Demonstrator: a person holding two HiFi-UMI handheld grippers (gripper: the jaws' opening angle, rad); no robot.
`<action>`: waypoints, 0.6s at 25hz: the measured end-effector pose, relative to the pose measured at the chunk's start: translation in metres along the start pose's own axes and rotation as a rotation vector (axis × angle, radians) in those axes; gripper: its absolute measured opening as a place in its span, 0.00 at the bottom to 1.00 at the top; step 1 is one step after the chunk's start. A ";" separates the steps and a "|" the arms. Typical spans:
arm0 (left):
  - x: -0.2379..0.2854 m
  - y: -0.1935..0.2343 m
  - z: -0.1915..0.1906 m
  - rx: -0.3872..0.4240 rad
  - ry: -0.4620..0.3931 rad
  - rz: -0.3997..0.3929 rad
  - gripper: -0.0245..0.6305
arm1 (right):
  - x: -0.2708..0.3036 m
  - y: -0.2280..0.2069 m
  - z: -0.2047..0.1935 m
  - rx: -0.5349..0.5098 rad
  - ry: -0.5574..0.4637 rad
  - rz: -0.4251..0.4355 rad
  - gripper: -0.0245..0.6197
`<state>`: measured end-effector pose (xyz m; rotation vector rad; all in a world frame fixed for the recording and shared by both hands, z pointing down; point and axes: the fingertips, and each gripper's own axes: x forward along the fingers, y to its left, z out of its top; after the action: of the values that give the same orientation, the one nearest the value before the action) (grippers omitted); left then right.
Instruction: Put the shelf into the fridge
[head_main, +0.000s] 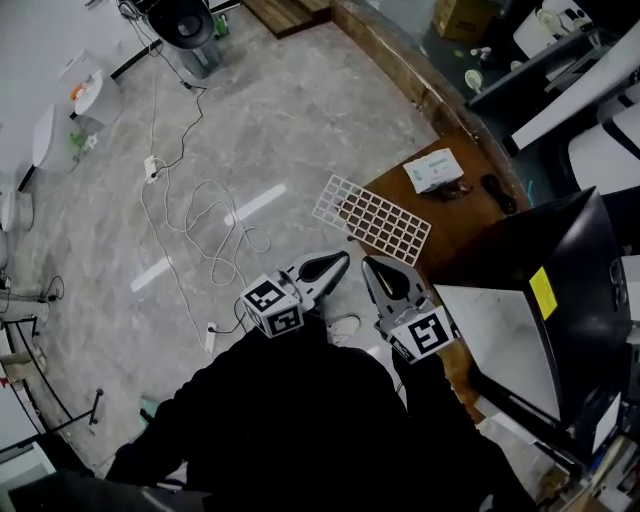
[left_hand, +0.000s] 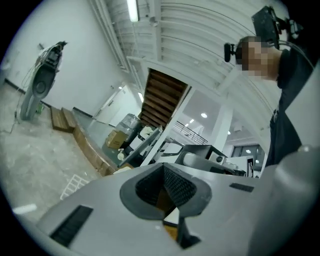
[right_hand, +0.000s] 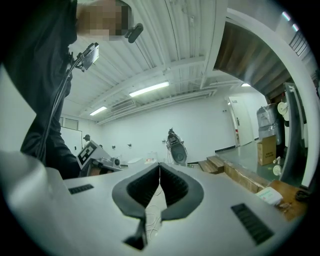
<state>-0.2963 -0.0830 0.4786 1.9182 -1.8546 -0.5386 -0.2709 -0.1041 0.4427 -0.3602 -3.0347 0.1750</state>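
While closed, left hand-held gripper (head_main: 343, 260) and right hand-held gripper (head_main: 369, 264) hover apparently near shelf (head_main: 374, 219).

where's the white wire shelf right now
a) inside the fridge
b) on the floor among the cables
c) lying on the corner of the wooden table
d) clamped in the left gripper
c: the shelf lies flat on the corner of the wooden table, one end overhanging the edge, outside the fridge.
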 end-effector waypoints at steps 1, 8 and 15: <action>0.000 0.014 -0.006 -0.046 -0.006 0.010 0.05 | 0.005 -0.002 -0.006 0.006 0.008 -0.004 0.05; 0.011 0.104 -0.055 -0.323 -0.009 0.049 0.05 | 0.046 -0.021 -0.038 0.043 0.070 -0.013 0.05; 0.015 0.185 -0.105 -0.593 -0.112 0.127 0.13 | 0.087 -0.051 -0.089 0.097 0.098 -0.034 0.05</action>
<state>-0.3938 -0.0991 0.6678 1.3913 -1.6205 -1.0332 -0.3583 -0.1237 0.5427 -0.3008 -2.9201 0.2922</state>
